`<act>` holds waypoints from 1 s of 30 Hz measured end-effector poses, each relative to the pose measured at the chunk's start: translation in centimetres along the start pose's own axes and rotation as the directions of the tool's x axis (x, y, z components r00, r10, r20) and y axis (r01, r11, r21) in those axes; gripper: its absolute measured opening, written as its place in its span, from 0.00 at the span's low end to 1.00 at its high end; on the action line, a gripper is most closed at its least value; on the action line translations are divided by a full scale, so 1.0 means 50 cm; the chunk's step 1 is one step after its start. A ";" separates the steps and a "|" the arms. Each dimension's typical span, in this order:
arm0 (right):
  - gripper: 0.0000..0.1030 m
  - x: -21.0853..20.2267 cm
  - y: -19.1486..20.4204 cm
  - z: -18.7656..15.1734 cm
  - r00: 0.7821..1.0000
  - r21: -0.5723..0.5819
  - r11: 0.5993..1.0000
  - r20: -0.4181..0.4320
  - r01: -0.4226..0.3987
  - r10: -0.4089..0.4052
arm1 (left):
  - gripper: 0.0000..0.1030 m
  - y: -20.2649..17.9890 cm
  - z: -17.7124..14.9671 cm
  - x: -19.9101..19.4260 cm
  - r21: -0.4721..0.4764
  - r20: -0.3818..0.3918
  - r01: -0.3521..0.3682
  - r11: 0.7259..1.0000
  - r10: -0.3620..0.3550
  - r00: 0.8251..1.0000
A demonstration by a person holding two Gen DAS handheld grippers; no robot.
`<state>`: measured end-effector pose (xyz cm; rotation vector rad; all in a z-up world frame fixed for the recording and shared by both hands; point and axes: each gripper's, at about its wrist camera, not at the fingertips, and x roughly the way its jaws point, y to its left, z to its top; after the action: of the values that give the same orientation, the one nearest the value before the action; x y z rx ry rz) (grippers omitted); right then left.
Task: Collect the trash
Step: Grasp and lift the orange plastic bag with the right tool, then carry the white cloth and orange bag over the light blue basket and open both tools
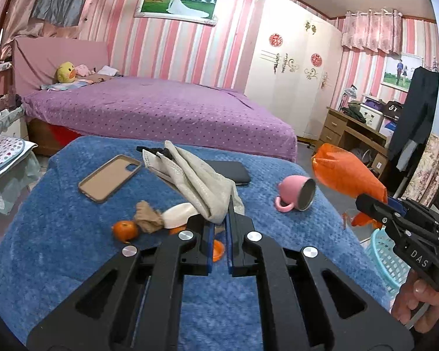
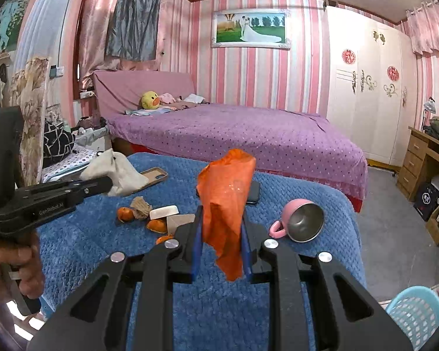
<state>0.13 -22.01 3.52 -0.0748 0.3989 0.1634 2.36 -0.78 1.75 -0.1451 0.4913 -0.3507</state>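
In the left wrist view my left gripper (image 1: 221, 215) is shut on a crumpled whitish face mask (image 1: 190, 175), held above the blue blanket (image 1: 58, 248). My right gripper (image 2: 222, 219) is shut on a crinkled orange plastic bag (image 2: 225, 199) that sticks up between its fingers. In the left wrist view that bag (image 1: 345, 172) hangs at the right edge of the blanket, above the light blue basket (image 1: 386, 260). On the blanket lie a tangerine (image 1: 125, 229), crumpled brown paper (image 1: 147, 216), a white block (image 1: 178, 215) and orange peel (image 1: 218, 250).
A tan phone case (image 1: 109, 177), a black phone (image 1: 234, 171) and a pink cup (image 1: 295, 194) on its side lie on the blanket. The basket (image 2: 415, 313) stands on the floor at lower right. A purple bed (image 2: 248, 140) lies behind, a wooden desk (image 2: 424, 158) to the right.
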 end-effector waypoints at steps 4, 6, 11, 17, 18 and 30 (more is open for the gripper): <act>0.22 -0.024 -0.019 0.003 1.000 0.021 1.000 0.017 0.007 -0.008 | 0.05 -0.036 -0.003 0.004 0.022 0.000 0.021 1.000 -0.021 1.000; 0.22 -0.038 -0.029 0.004 1.000 0.025 1.000 0.027 0.014 -0.014 | 0.05 -0.051 -0.006 0.002 0.030 -0.002 0.034 0.999 -0.034 0.999; 0.22 -0.071 -0.061 0.004 0.998 0.041 0.998 0.044 0.041 -0.042 | 0.05 -0.088 -0.014 -0.012 0.060 0.011 0.064 0.996 -0.065 0.998; 0.22 -0.112 -0.115 0.001 0.993 0.074 0.993 0.056 0.095 -0.099 | 0.05 -0.117 -0.015 -0.015 0.064 0.018 0.094 0.994 -0.095 0.995; 0.22 -0.119 -0.128 -0.001 0.992 0.084 0.991 0.057 0.106 -0.111 | 0.05 -0.122 -0.014 -0.014 0.063 0.016 0.100 0.993 -0.101 0.995; 0.22 -0.199 -0.264 -0.015 0.957 0.151 0.947 0.022 0.283 -0.289 | 0.05 -0.253 -0.008 0.015 0.123 -0.019 0.180 0.976 -0.179 0.984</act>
<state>-6.93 -36.51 7.25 0.0162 0.3504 -0.1514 -0.94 -12.82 3.85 -0.0675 0.4636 -0.5576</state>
